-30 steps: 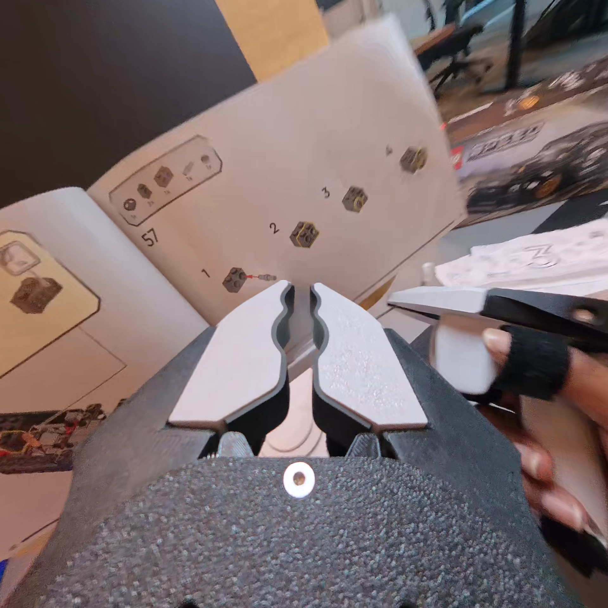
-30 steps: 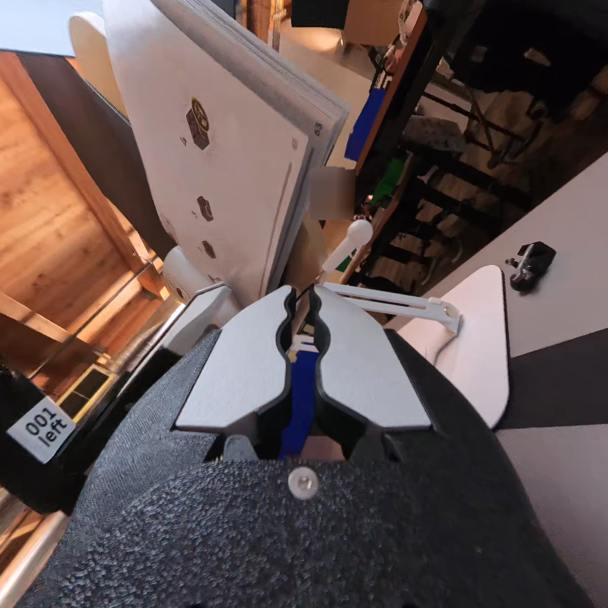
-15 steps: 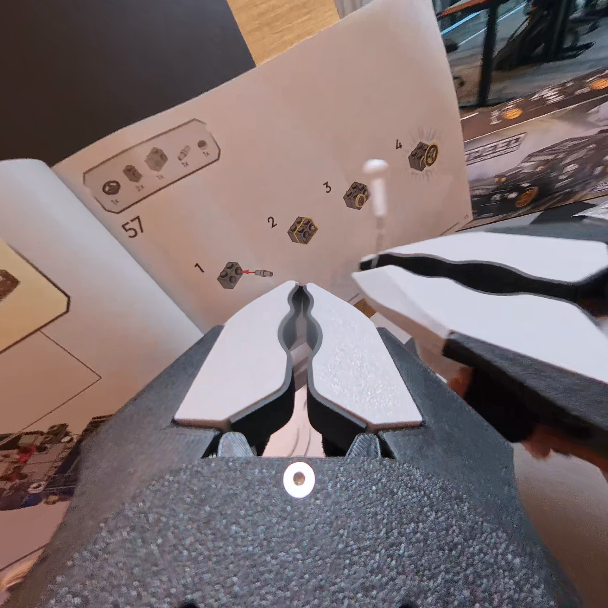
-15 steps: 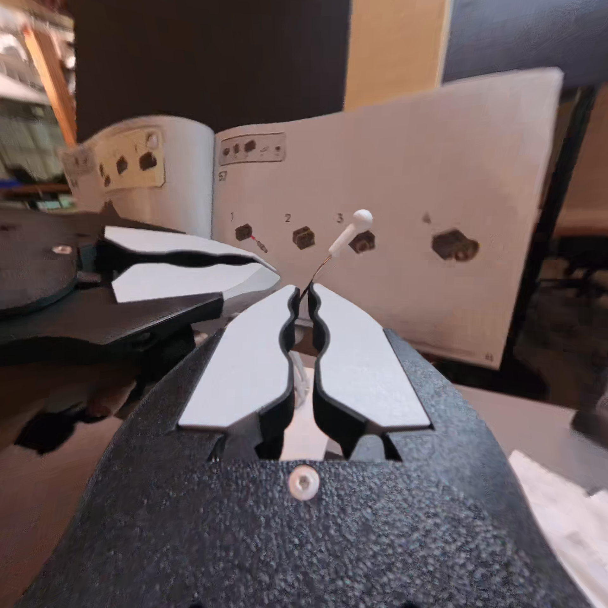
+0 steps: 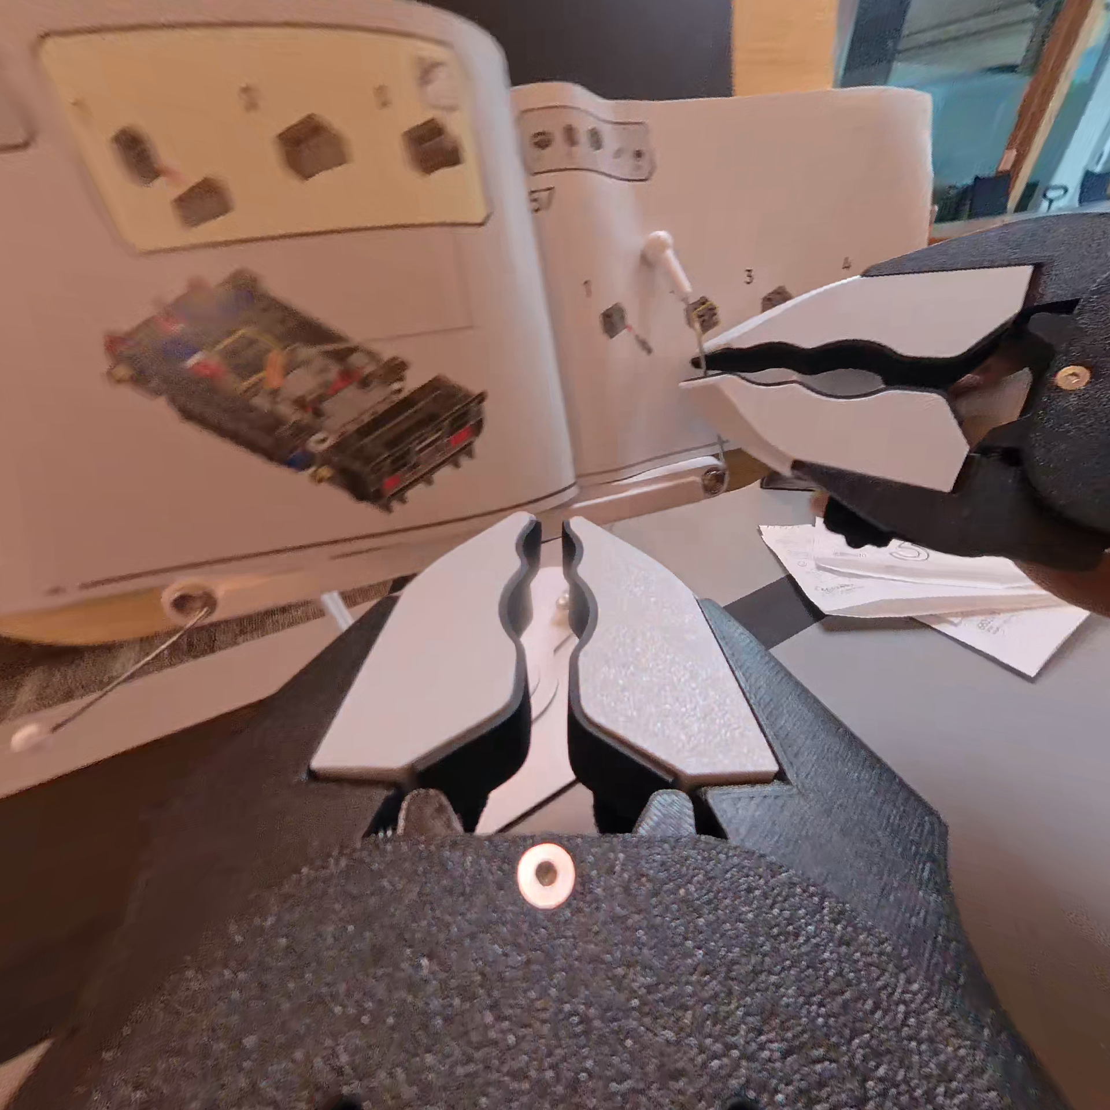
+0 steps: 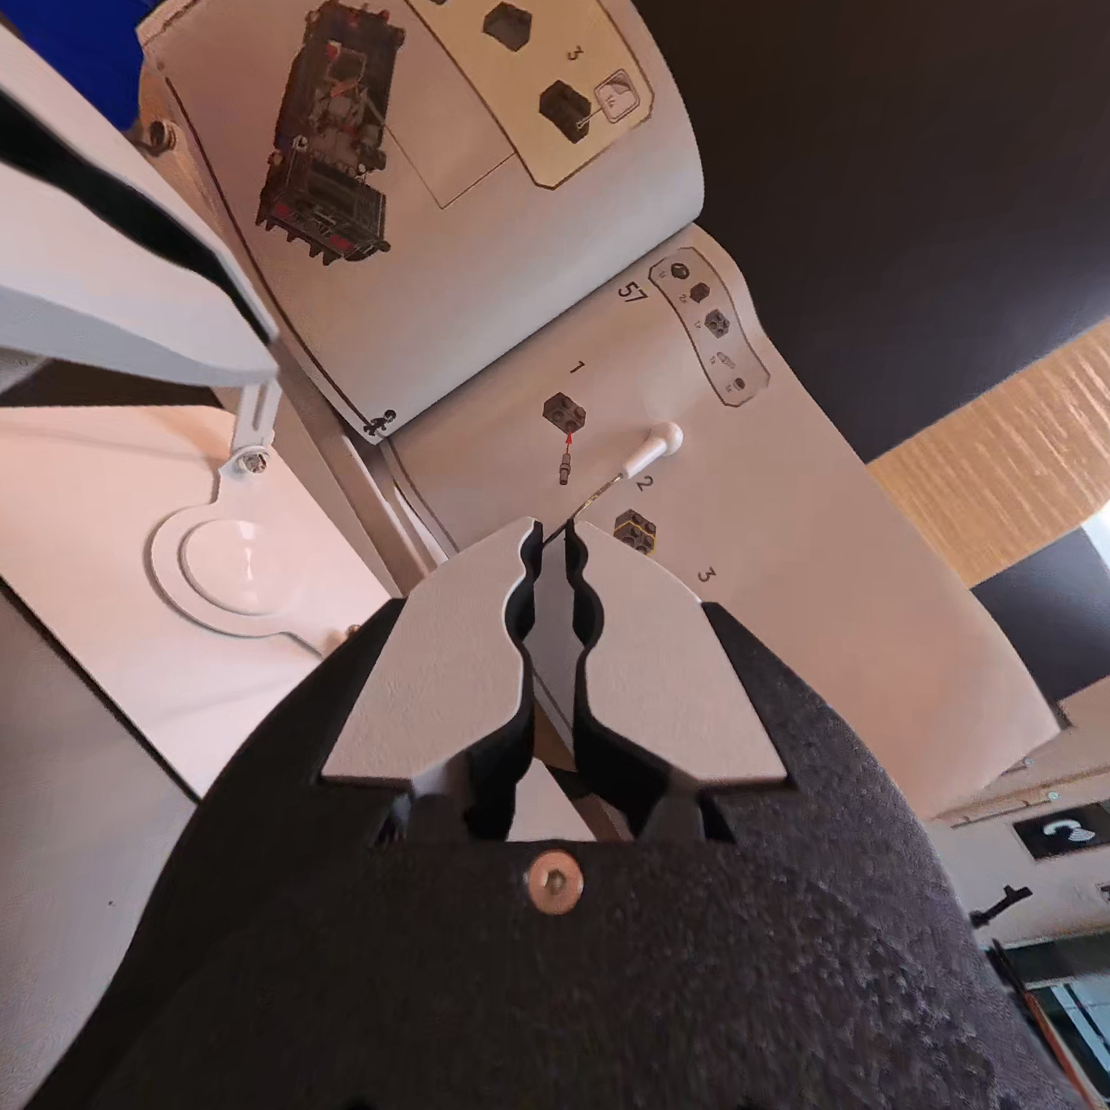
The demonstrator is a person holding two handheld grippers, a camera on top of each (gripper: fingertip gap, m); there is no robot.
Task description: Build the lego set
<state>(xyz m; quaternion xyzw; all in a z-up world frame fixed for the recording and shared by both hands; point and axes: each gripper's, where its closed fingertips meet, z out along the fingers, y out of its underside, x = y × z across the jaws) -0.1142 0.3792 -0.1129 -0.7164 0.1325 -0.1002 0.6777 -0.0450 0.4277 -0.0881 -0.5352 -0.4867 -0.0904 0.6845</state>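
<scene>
An open instruction booklet (image 5: 312, 300) stands propped on a white book stand (image 6: 198, 558), filling most of both wrist views; its left page shows a drawing of a part-built dark car chassis, its right page a row of small brick sub-steps. The stand rests on a grey table (image 5: 901, 751), with its base plate spread flat in front of the pages. Loose white paper sheets (image 5: 937, 576) lie on the table to the right of the stand, under the right gripper as seen from the left wrist view. The left gripper (image 5: 551, 528) hovers low in front of the stand's lower ledge, fingers nearly together with a narrow gap and nothing between them. The right gripper (image 6: 552, 528) is held up at the right page, turned sideways, its tips pinched on the thin wire of the stand's right page-holder arm (image 6: 652, 447), whose white knob lies against the page beside the second sub-step drawing. The left page-holder arm (image 5: 114, 685) is swung down and away from the left page, white tip near the table. No loose bricks are in view; the booklet is the only part of the set visible.
</scene>
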